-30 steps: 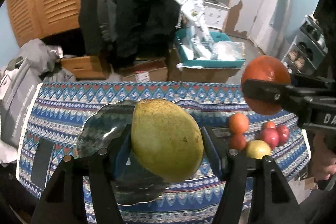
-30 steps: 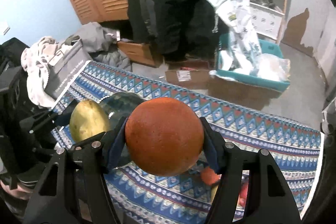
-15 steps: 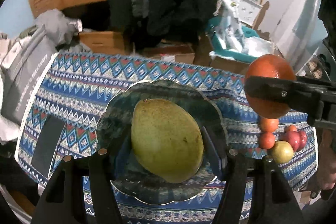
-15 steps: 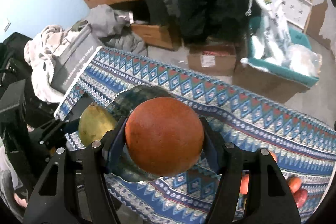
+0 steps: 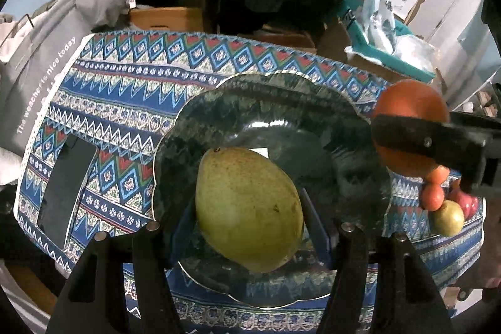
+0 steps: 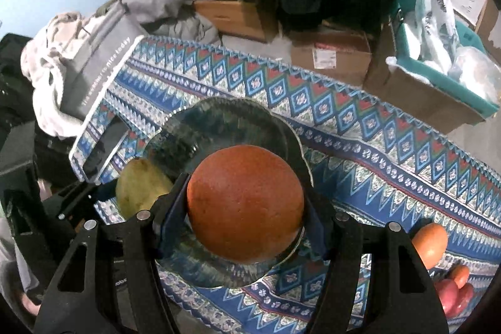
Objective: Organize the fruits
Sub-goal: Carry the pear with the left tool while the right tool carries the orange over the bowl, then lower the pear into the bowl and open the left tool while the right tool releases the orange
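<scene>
Left wrist: mango point(image 5: 249, 208) over plate point(image 5: 256, 102)

- grey bag point(image 5: 34, 77) left of the patterned tablecloth: white print along its side, "The weather is nice today"
- same bag in right wrist view: same print, only "nice today" legible
- cardboard box point(image 6: 332, 52): white label with red band, text too small to read
</scene>
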Motion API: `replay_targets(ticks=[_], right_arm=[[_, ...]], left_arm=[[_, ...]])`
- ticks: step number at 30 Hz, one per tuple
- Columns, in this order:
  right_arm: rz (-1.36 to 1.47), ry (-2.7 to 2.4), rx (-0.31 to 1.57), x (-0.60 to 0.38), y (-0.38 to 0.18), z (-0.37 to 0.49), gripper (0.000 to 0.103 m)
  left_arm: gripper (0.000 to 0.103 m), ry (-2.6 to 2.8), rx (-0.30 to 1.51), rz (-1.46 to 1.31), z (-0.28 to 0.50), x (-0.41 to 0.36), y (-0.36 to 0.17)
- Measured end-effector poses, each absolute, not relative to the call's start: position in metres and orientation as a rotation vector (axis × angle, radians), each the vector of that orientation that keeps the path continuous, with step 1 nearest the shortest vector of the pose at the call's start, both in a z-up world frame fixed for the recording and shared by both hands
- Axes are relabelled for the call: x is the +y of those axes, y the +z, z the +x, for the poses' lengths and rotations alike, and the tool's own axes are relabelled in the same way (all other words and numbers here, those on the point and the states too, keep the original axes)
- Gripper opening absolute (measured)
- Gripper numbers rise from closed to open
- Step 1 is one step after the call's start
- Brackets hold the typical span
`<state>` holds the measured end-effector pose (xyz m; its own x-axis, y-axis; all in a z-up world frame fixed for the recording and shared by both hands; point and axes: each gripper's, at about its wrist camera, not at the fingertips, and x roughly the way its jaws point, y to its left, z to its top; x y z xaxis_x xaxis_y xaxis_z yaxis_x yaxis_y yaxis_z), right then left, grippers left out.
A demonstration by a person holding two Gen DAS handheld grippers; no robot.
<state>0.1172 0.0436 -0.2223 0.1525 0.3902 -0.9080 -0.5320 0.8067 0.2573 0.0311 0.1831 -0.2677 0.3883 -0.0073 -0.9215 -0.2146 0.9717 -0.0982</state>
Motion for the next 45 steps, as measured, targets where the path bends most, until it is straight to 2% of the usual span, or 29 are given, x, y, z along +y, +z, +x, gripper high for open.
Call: replay_targets(ticks=[12,23,26,30,38,42,45], right_arm=[[-0.219,0.653,1.351,0.055,-0.265,0.106,0.067],[-0.24,0.648,1.383,0.056,-0.278,0.101,0.067],[-0.24,0.65,1.385,0.056,-0.279,0.102,0.067],[-0.237,0.657,1.392,0.056,-0.281,0.102,0.067],[-0.176,0.668,1.308,0.051,-0.253,0.105,0.068],[-0.159,0.638,1.252,0.048,-0.236,0.105,0.076],[-0.135,0.618,1.189,0.042,-0.217,0.102,0.078]], left_arm=[[0.066,0.142,1.271,-0.207,0.03,0.185,-0.301],[0.066,0.146,1.371,-0.286,0.033,0.192,-0.326],[0.065,0.152,1.338,-0.29,0.032,0.194,-0.319],[0.069,0.154,1.317,-0.296,0.033,0.194,-0.312],[0.071,0.171,1.297,-0.277,0.028,0.195,-0.304],[0.071,0.171,1.248,-0.258,0.027,0.193,-0.286],[0.071,0.172,1.197,-0.234,0.028,0.186,-0.266]])
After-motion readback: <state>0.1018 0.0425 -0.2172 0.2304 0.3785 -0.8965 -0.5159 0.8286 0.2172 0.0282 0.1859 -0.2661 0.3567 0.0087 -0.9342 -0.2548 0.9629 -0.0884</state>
